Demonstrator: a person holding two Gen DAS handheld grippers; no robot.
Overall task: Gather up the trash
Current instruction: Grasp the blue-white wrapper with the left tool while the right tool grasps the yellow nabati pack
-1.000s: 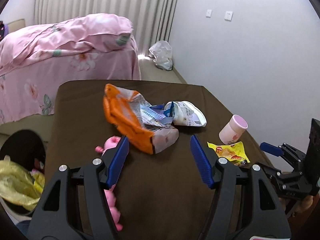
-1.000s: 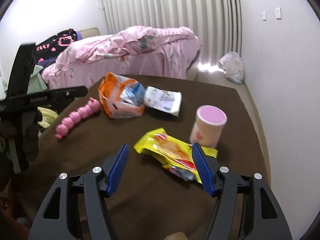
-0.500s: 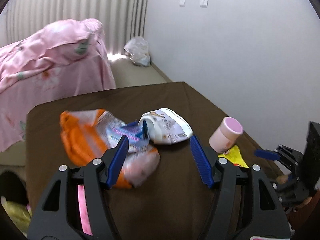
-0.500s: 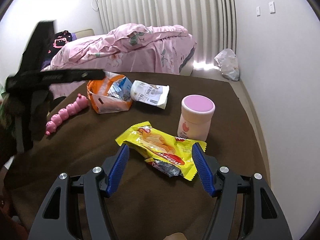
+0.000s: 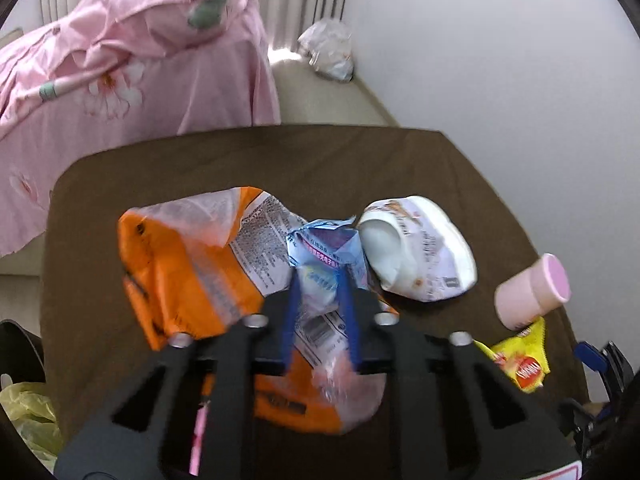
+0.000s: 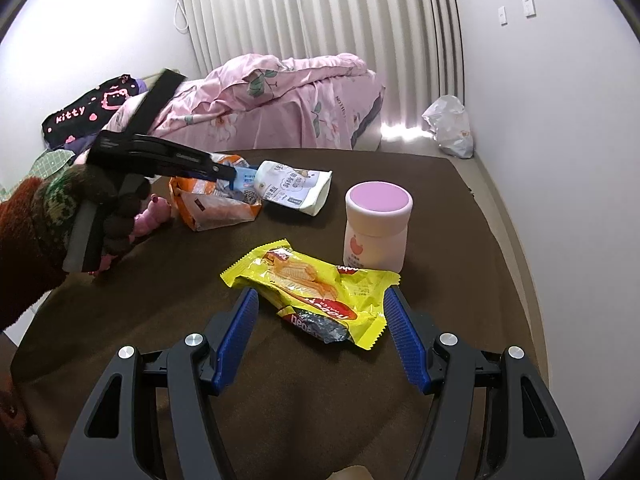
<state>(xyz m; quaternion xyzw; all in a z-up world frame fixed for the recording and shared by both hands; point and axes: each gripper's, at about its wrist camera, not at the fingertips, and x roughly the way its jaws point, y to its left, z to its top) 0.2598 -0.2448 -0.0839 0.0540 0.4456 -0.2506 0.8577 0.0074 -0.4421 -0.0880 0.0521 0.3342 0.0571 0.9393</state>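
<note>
At the centre of the left wrist view, the left hand-held gripper (image 5: 320, 280) is being pressed together on the crumpled blue-and-white wrapper (image 5: 324, 252) that is lying on top of the orange bag (image 5: 192, 264); its jaws have just been closing, and the wrapper is being pinched between the blue pads. Both pieces of trash are being carried by the brown table (image 5: 280, 160), with a white pouch (image 5: 420, 256) just to their right and a pink-lidded bottle (image 5: 532, 292) further right. In the lower half of the right wrist view, the right hand-held gripper (image 6: 322, 312) is being held spread wide, its pads (image 6: 404, 336) standing on either side of the yellow snack wrapper (image 6: 316, 292) without pressing it. At the left of that view, the left tool is being gripped by a gloved hand (image 6: 100, 208).
</note>
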